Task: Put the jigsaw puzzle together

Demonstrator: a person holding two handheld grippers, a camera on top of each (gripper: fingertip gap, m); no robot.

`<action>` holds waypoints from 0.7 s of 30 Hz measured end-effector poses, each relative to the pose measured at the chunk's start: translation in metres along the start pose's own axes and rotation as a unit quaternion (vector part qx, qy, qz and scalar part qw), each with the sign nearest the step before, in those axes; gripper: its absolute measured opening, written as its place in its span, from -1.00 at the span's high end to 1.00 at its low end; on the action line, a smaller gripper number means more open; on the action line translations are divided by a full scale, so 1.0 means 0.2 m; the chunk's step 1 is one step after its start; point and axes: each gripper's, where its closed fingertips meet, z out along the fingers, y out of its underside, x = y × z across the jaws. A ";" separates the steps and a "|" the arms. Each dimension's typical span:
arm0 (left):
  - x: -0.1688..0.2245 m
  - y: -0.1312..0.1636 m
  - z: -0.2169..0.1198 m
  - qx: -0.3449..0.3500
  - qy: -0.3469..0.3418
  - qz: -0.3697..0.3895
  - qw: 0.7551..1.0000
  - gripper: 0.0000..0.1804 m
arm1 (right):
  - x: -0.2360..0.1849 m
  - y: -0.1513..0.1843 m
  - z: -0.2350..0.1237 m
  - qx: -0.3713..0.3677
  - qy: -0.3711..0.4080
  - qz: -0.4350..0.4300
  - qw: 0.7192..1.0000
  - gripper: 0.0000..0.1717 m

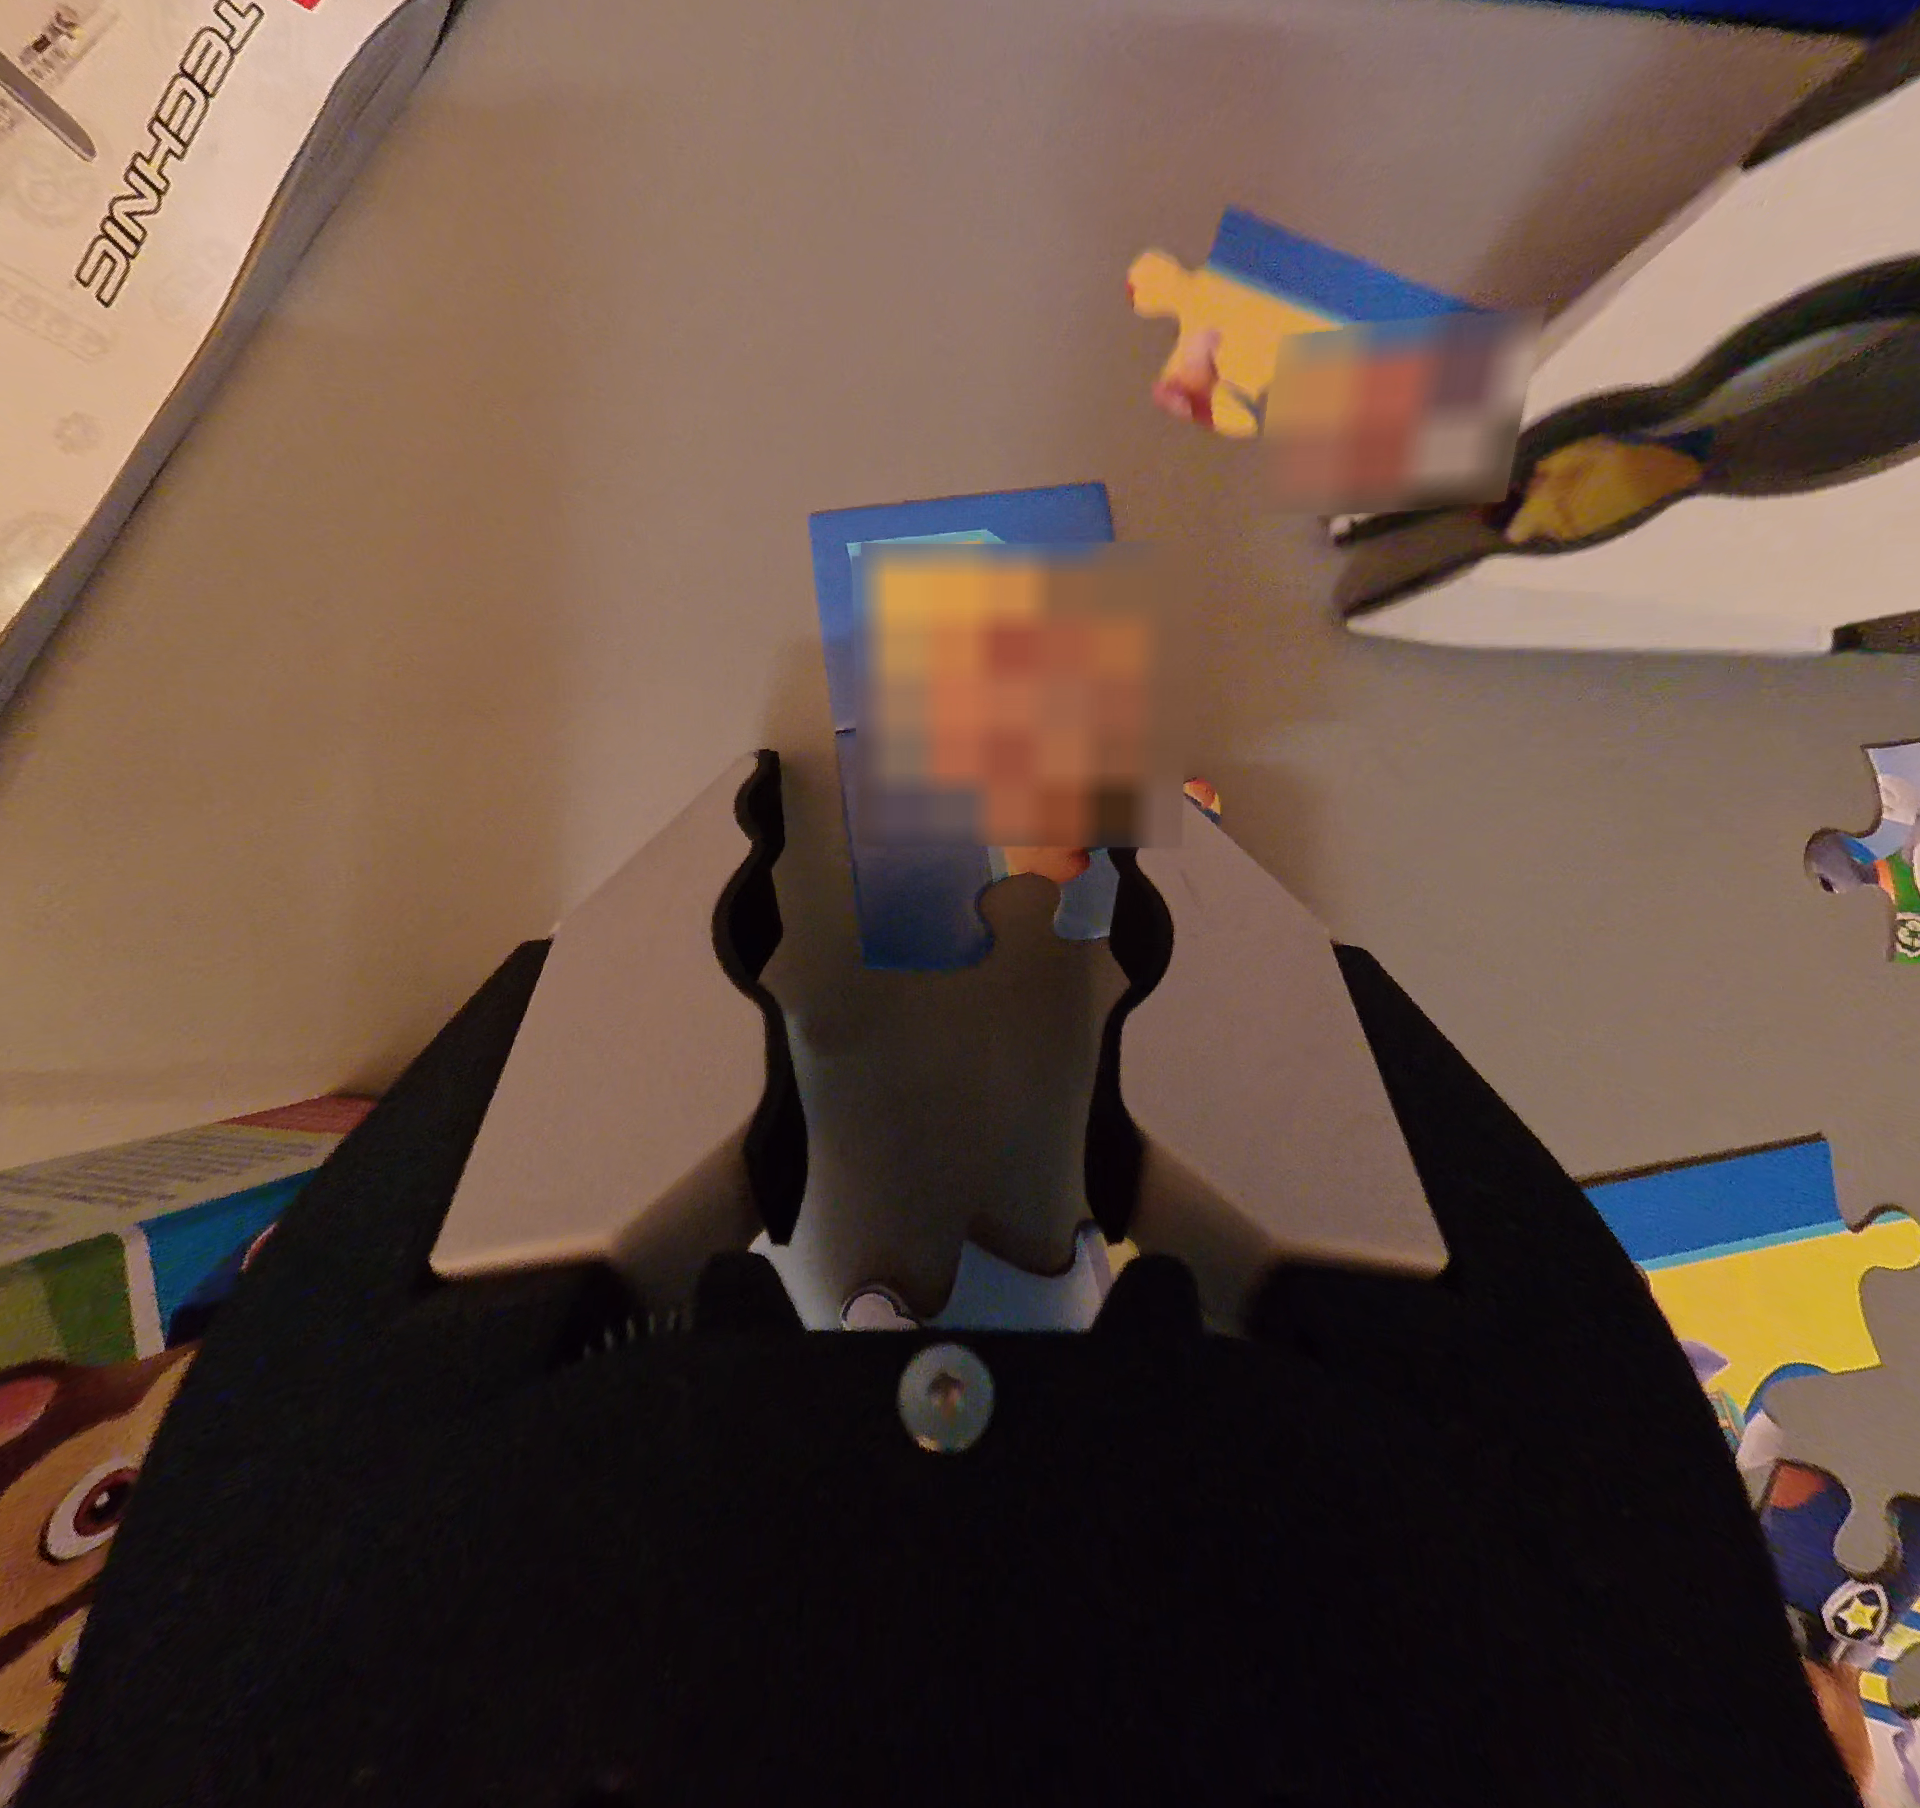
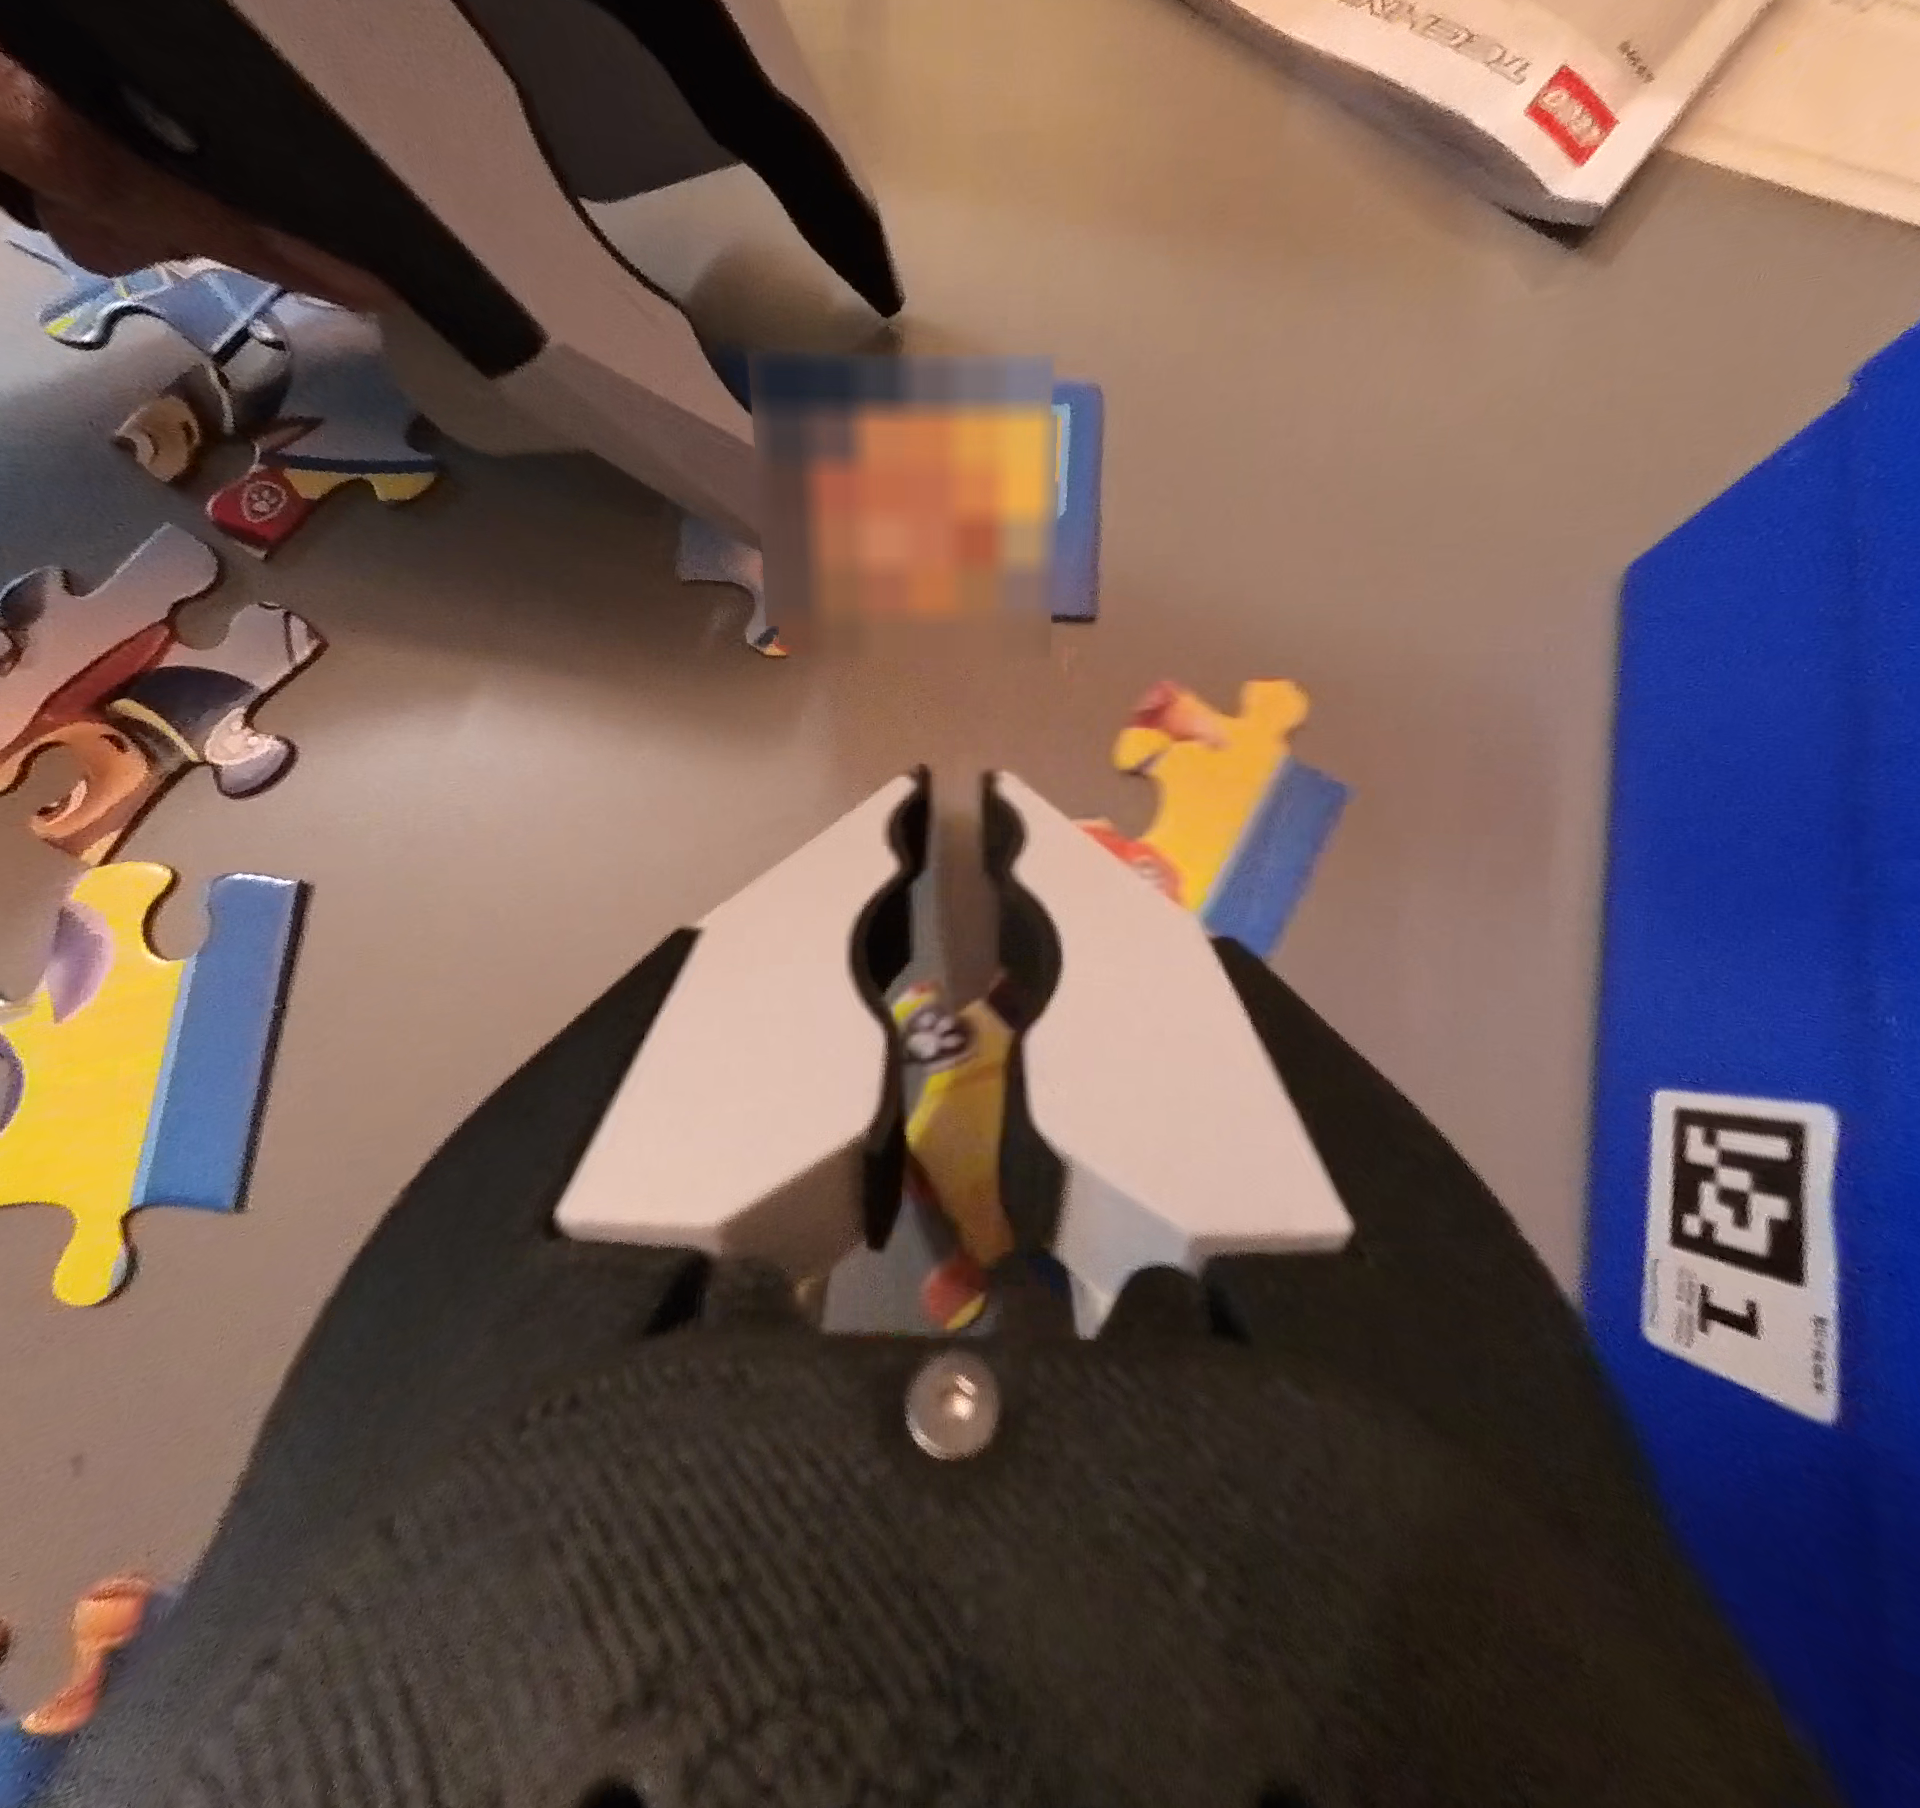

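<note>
A blue-edged puzzle piece [image 1: 914, 885] lies flat on the grey table [image 1: 623, 408], between the fingers of my left gripper [image 1: 966, 823]. The left gripper is open; there is a gap at its left finger [image 1: 753, 885]. The same piece [image 2: 1075, 501] and the left gripper [image 2: 821, 387] show in the right wrist view. My right gripper [image 2: 956, 782] is shut on a yellow puzzle piece [image 2: 956, 1083], held edge-on between its pads. It also shows in the left wrist view [image 1: 1351, 532], with yellow between its fingers. A yellow piece with a blue edge [image 2: 1236, 802] lies just right of its tips.
A blue box [image 2: 1766, 823] stands to the right of the right gripper. A white instruction booklet [image 1: 177, 148] lies at the far left. Several joined and loose pieces [image 2: 135, 1031] lie at the left of the right wrist view. The puzzle's box [image 1: 104, 1395] is at the lower left.
</note>
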 end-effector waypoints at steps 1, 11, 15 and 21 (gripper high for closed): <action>0.00 0.00 0.00 -0.001 0.000 0.001 1.000 0.32 | 0.00 0.01 0.01 -0.008 -0.003 0.006 1.000 0.77; 0.01 -0.01 0.02 -0.001 0.001 0.007 1.000 0.33 | 0.26 0.04 0.01 -0.020 0.089 0.065 0.994 0.23; 0.01 -0.01 0.02 -0.001 0.003 0.007 1.000 0.34 | 0.18 0.04 0.01 -0.013 0.053 0.071 0.996 0.24; 0.01 0.00 0.01 -0.003 0.004 0.008 1.000 0.35 | -0.10 0.06 -0.06 0.004 -0.084 0.033 0.996 0.44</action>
